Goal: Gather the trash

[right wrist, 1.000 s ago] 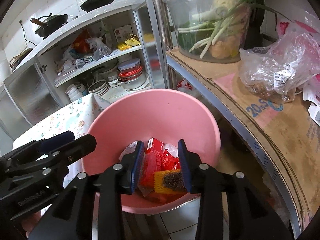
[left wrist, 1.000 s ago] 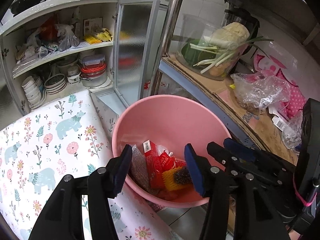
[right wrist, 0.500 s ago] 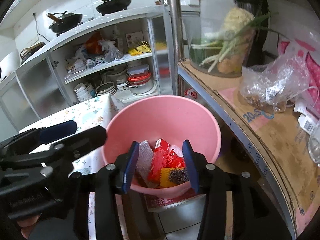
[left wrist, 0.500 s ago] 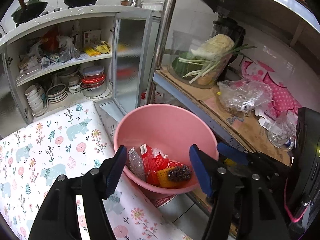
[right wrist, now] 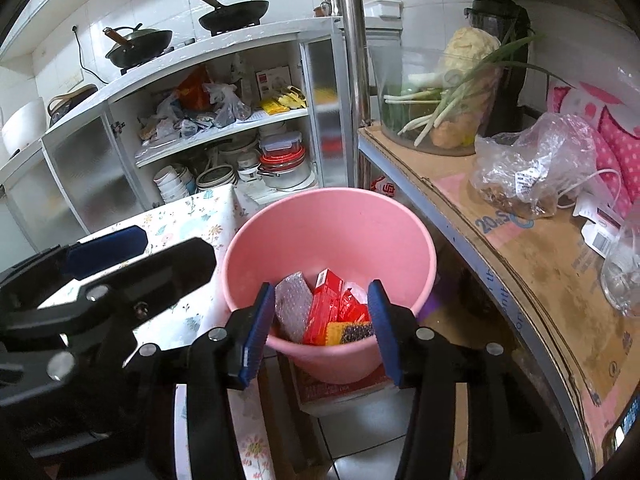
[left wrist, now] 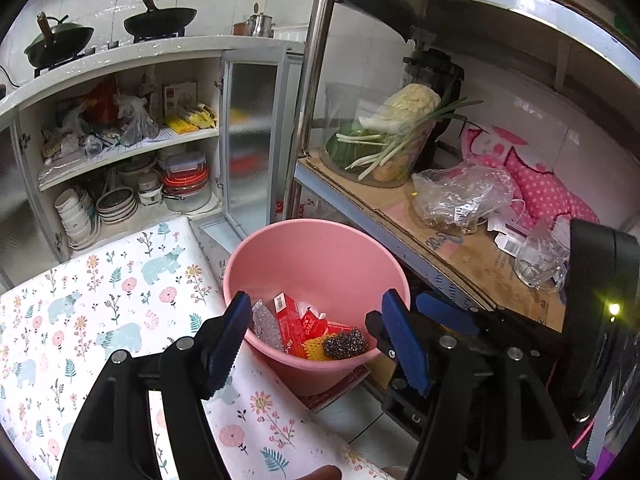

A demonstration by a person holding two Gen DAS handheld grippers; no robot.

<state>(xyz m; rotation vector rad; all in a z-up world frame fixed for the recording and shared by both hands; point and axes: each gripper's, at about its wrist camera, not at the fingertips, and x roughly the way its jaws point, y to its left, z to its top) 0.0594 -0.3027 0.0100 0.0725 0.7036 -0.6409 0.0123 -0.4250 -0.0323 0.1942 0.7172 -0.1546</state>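
1. The left gripper hangs above the round pink plastic bucket; its blue-padded jaws have just been opening and stand wide with nothing between them.
2. The right gripper likewise holds nothing, its jaws having just been parting; the drop-off step looks done.
3. The trash, a red wrapper, a crinkled clear bubble-wrap piece and a yellow sponge with dark scourer, lies in the bucket.
4. Next would be seeking more litter on the floral tablecloth; most of it is out of view, so whether any remains cannot be told.

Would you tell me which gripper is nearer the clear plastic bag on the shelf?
Right. The right gripper hangs over the pink bucket beside the bag; the left gripper sits farther out, tableward.
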